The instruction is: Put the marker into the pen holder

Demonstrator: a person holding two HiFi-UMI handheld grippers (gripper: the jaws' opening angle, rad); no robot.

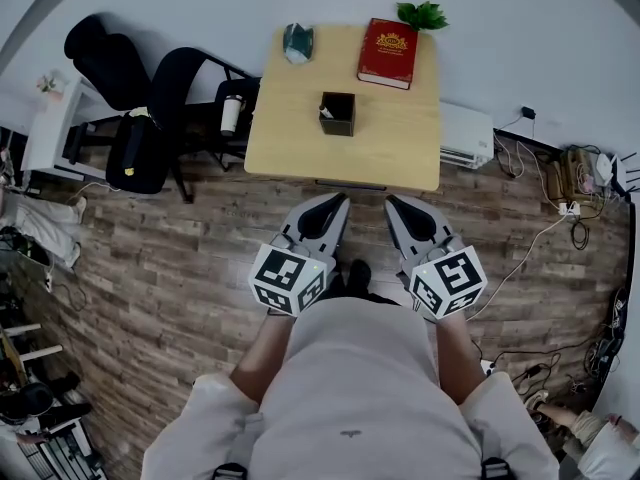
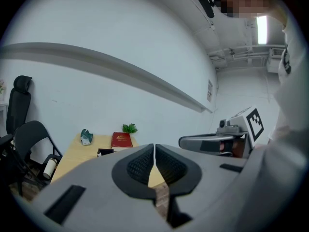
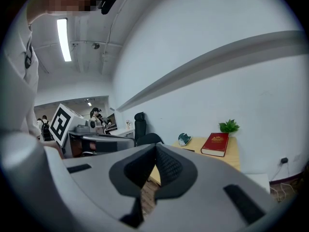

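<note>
A black square pen holder (image 1: 338, 113) stands near the middle of the light wooden table (image 1: 300, 148). A small white thing (image 1: 325, 114) shows inside its left side; I cannot tell whether it is the marker. No marker lies loose on the table. Both grippers hang over the floor in front of the table, close to the person's body. My left gripper (image 1: 341, 199) is shut and empty, and my right gripper (image 1: 391, 201) is the same. In the left gripper view the jaws (image 2: 154, 146) meet, with the holder (image 2: 105, 152) far ahead. In the right gripper view the jaws (image 3: 155, 146) also meet.
A red book (image 1: 388, 52), a green plant (image 1: 422, 14) and a teal object (image 1: 297, 42) sit at the table's far side. Black chairs (image 1: 150, 98) and a white flask (image 1: 230, 114) stand to the left. A white unit (image 1: 465, 133) and cables (image 1: 570, 183) lie to the right.
</note>
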